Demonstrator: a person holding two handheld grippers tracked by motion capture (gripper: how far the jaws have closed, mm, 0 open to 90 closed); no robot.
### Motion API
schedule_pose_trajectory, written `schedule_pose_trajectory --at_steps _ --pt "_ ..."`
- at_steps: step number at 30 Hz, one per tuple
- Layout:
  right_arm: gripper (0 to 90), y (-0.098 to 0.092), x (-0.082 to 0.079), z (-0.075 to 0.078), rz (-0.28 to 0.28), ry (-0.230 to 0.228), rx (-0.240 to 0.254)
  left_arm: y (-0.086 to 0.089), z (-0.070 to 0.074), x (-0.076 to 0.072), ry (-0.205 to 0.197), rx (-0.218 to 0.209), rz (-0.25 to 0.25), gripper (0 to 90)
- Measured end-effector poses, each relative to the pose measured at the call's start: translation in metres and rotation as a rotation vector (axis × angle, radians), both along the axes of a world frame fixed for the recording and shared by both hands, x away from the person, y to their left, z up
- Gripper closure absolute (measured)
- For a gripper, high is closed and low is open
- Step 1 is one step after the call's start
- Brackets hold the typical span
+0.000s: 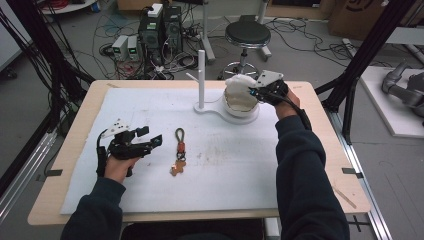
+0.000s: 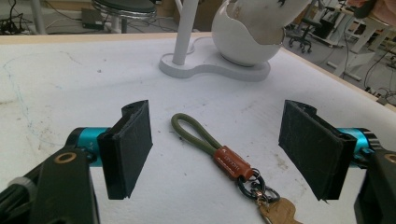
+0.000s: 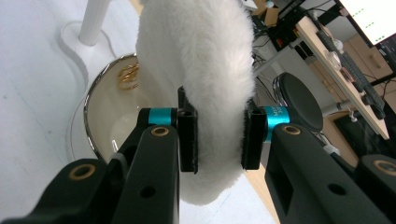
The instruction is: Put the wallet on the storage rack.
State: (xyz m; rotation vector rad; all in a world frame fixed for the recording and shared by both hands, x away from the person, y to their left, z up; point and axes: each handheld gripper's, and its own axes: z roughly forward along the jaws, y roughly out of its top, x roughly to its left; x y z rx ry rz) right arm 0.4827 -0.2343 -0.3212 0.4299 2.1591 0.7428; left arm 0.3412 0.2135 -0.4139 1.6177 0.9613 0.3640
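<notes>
1. Holding the white fluffy lid (image 3: 198, 70) over the egg-shaped bowl (image 1: 240, 102), our right gripper (image 3: 218, 140) has its jaws closed onto the fur from both sides; the pile bulges around the pads.
2. We judge that lid soft and light, and compressible, so the grip could slip through the fur unless the jaws reach something firmer inside.
3. We see the bowl standing at the far right of the table (image 1: 80, 115), on a white base (image 2: 205, 67) that also carries an upright white post (image 1: 201, 75). Its glossy inside holds what look like gold rings (image 3: 127, 74). It looks hard and breakable.
4. Our left gripper (image 2: 217, 149) sits low over the white mat (image 1: 225, 165) with its jaws wide open and nothing between the pads; the keychain (image 2: 219, 156) lies on the mat between and ahead of them.
5. We read the keychain as light and floppy: an olive cord loop, a brown leather sleeve, a dark ring, then brass keys. The stiff sleeve seems the surest place to pinch.
</notes>
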Motion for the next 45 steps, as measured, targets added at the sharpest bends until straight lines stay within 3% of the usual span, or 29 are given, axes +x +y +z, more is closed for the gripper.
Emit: schedule_pose_trajectory --at_steps 3,6,7,9,10,13,14,15,16,17,18,19,20,21,23,24,25,26,27,28,29,32,34,36,39,41,45 --pt "74.2 0.007 0.005 -0.010 0.011 0.005 -0.042 0.000 0.000 0.000 0.004 0.003 -0.004 25.4" --pt "74.2 0.014 0.008 -0.023 0.010 0.046 -0.088 0.000 0.000 0.000 0.005 0.002 -0.003 25.4" --pt "73.6 0.016 0.010 -0.027 0.001 0.059 -0.103 0.000 0.000 0.000 0.005 0.001 -0.002 25.4" --pt "71.2 0.017 0.012 -0.031 -0.052 0.090 -0.084 0.000 0.000 0.000 0.007 0.000 -0.003 25.4" --pt "68.5 0.015 0.014 -0.033 -0.079 0.122 -0.068 0.000 0.000 0.000 0.008 0.000 -0.003 25.4" --pt "49.4 0.009 0.012 -0.031 -0.129 0.179 0.008 0.000 0.000 0.000 0.009 -0.003 -0.008 25.4" --pt "49.4 0.009 0.012 -0.031 -0.129 0.179 0.008 0.000 0.000 0.000 0.009 -0.003 -0.008 25.4" --pt "46.7 -0.001 0.007 -0.026 -0.151 0.226 0.094 0.000 -0.001 0.000 0.010 -0.004 -0.005 25.4" --pt "45.6 -0.005 0.005 -0.024 -0.148 0.237 0.118 0.000 -0.001 0.000 0.011 -0.002 -0.004 25.4" --pt "44.2 -0.010 0.001 -0.022 -0.147 0.233 0.145 0.000 0.000 0.000 0.010 -0.002 -0.003 25.4" --pt "44.6 -0.016 -0.006 -0.020 -0.145 0.201 0.190 0.000 -0.001 0.000 0.010 -0.004 -0.002 25.4" --pt "41.9 -0.022 -0.010 -0.018 -0.150 0.215 0.235 0.000 0.000 0.000 0.011 -0.003 -0.002 25.4" --pt "38.7 -0.029 -0.016 -0.015 -0.162 0.269 0.283 0.000 0.000 0.000 0.011 -0.003 -0.003 25.4" --pt "38.7 -0.029 -0.016 -0.015 -0.162 0.269 0.283 0.000 0.000 0.000 0.011 -0.003 -0.003 25.4" --pt "36.3 -0.038 -0.026 -0.009 -0.174 0.327 0.326 0.000 -0.001 0.001 0.012 -0.006 -0.003 25.4" --pt "34.0 -0.043 -0.040 -0.006 -0.167 0.345 0.344 0.000 -0.001 0.001 0.014 -0.006 -0.001 23.5" --pt "33.2 -0.046 -0.050 -0.006 -0.151 0.325 0.364 0.000 -0.001 0.001 0.018 -0.002 0.007 22.3" --pt "33.2 -0.046 -0.050 -0.006 -0.151 0.325 0.364 0.000 -0.001 0.001 0.030 0.009 0.008 22.3" --pt "31.1 -0.051 -0.069 -0.009 -0.140 0.311 0.389 0.000 -0.001 0.001 0.037 0.032 0.028 17.6" --pt "31.1 -0.051 -0.069 -0.009 -0.140 0.311 0.389 0.000 -0.002 0.001 0.039 0.048 0.051 17.6" --pt "30.9 -0.058 -0.087 -0.016 -0.135 0.300 0.432 0.000 -0.002 0.001 0.040 0.060 0.063 17.6" --pt "30.9 -0.064 -0.103 -0.025 -0.153 0.316 0.458 0.001 -0.002 0.000 0.025 0.058 0.080 17.6" --pt "30.9 -0.071 -0.119 -0.044 -0.171 0.328 0.476 0.002 -0.002 -0.001 0.021 0.061 0.081 17.6" --pt "31.0 -0.073 -0.121 -0.050 -0.177 0.340 0.480 0.002 -0.002 -0.001 0.019 0.058 0.078 17.6" --pt "30.9 -0.076 -0.124 -0.070 -0.221 0.401 0.493 0.002 -0.001 -0.002 0.006 0.051 0.071 18.8" --pt "29.0 -0.075 -0.123 -0.075 -0.221 0.419 0.475 0.002 -0.001 -0.003 0.001 0.053 0.066 19.0" --pt "22.9 -0.073 -0.125 -0.074 -0.217 0.381 0.464 0.001 -0.001 -0.005 -0.002 0.055 0.062 19.0"
